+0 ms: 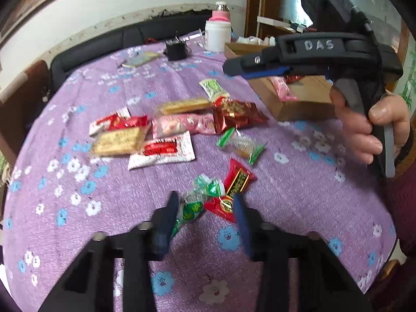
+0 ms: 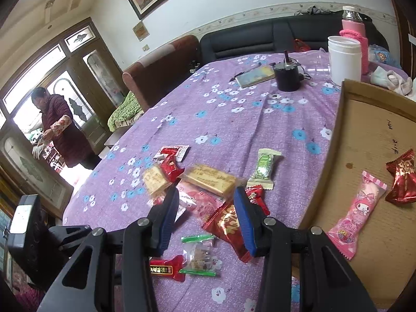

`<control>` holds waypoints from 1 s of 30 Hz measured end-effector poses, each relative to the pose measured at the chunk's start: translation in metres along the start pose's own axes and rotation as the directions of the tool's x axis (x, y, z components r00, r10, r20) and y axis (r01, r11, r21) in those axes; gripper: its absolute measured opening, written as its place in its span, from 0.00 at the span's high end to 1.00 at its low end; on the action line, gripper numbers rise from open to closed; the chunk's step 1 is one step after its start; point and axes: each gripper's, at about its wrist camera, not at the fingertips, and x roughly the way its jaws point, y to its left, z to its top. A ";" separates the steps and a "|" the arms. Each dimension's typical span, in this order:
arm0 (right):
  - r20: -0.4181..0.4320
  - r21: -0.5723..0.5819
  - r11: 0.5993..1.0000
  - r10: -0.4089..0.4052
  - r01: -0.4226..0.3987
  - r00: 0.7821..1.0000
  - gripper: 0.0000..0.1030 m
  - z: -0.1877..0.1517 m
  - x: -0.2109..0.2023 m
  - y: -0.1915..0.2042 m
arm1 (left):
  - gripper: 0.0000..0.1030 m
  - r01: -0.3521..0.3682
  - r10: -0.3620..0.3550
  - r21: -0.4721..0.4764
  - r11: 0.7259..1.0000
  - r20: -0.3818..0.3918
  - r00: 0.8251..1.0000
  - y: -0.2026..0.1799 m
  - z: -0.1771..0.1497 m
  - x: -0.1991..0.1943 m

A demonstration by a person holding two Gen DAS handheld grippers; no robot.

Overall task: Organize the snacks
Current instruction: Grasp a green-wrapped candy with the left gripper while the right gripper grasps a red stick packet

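Wrapped snacks lie scattered on the purple flowered tablecloth (image 1: 299,195). My left gripper (image 1: 205,199) is down at the near end of the pile. A green-wrapped candy (image 1: 191,209) and a red candy (image 1: 225,206) sit side by side between its blue pads, which touch both. My right gripper (image 1: 230,68), held by a hand (image 1: 364,130), hovers over the cardboard tray (image 1: 304,109). In its own view the right gripper (image 2: 206,191) stands open and empty above a red pack (image 2: 228,223) and a pink pack (image 2: 200,202). The cardboard tray (image 2: 364,130) holds a pink pack (image 2: 356,208) and a red pack (image 2: 401,182).
Biscuit packs (image 1: 119,140), red-and-white packs (image 1: 163,150) and a clear green-ended candy (image 1: 240,145) lie mid-table. A white jar (image 2: 344,59), pink-sleeved bottle (image 2: 353,28), black device (image 2: 287,75) and notebook (image 2: 256,75) stand at the far end. A person (image 2: 57,127) stands by the door.
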 end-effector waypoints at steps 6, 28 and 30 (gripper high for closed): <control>-0.008 -0.015 1.000 0.015 -0.015 1.000 0.58 0.000 0.003 0.004 | 0.64 0.062 -0.061 -0.028 0.998 0.019 0.998 0.023 0.001 -0.006; -0.351 -0.266 0.899 0.247 -0.349 0.903 0.45 -0.045 0.040 0.070 | 0.79 -0.156 0.155 -0.279 0.948 -0.022 0.988 0.071 -0.003 0.017; -0.379 -0.340 0.871 0.219 -0.355 0.899 0.43 -0.053 0.034 0.081 | 0.79 -0.162 0.161 -0.274 0.948 -0.024 0.987 0.071 -0.005 0.016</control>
